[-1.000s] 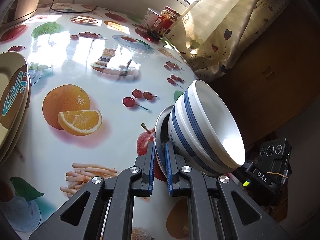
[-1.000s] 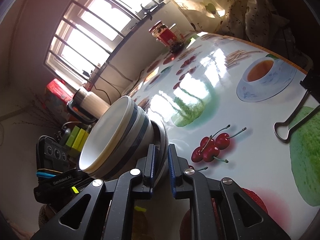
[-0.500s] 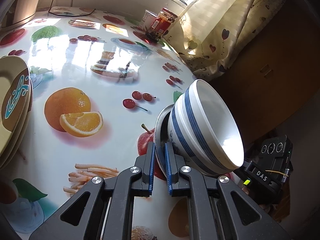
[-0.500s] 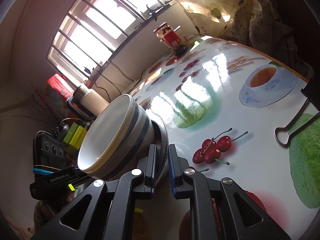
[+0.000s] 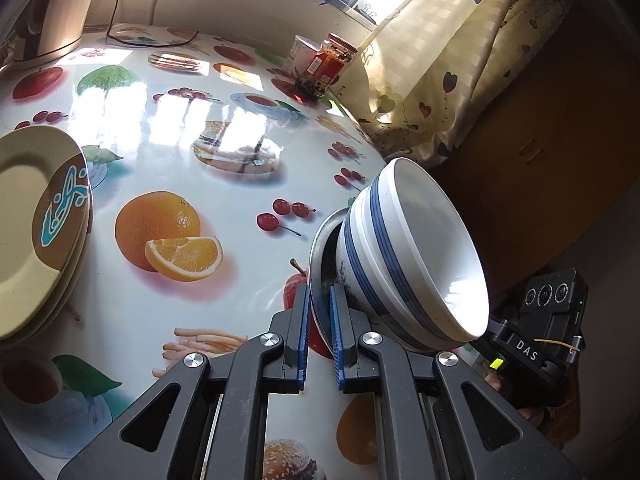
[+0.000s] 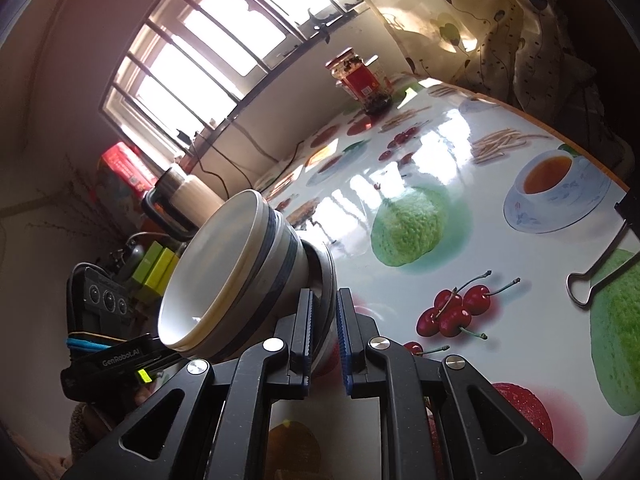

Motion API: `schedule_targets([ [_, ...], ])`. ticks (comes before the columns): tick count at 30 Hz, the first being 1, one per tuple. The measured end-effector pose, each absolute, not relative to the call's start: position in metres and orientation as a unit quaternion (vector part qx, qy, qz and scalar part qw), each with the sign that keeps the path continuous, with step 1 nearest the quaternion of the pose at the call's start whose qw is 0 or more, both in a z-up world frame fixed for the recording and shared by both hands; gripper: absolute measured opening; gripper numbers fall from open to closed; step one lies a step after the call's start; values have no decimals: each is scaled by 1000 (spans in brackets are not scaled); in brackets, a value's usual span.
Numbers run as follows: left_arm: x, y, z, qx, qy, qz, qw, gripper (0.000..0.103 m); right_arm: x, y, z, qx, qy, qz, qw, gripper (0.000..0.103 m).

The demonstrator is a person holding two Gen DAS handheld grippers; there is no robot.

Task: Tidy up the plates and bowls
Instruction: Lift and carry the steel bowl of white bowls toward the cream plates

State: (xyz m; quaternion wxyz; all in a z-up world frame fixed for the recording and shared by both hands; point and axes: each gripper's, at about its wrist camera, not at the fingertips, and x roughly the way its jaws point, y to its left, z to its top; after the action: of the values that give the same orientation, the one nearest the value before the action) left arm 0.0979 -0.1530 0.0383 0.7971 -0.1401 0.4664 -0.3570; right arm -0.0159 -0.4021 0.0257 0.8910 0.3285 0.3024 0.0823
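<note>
Bowls (image 5: 408,256) nested on a metal plate (image 5: 320,256) ride slightly higher over the tabletop (image 5: 180,152); both hand-held grippers (image 5: 319,312) (image 6: 324,320) stay clamped on its rim, carrying toward the plates (image 5: 36,232) at nine o'clock.

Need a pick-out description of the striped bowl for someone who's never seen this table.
Start at the fruit-print tablecloth, then go to its near edge by the curtain. There both claws, left claw and right claw, pinch a small metal dish with the striped bowl tipped on it. It is white with blue bands, unlike the beige plates stacked flat across the table.
</note>
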Motion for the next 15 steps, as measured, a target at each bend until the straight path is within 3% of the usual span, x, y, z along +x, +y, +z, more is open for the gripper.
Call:
schedule_targets([
  [15, 92, -126, 56, -151, 452, -338, 812, 9, -4, -380, 40, 317, 308, 100, 891, 12],
])
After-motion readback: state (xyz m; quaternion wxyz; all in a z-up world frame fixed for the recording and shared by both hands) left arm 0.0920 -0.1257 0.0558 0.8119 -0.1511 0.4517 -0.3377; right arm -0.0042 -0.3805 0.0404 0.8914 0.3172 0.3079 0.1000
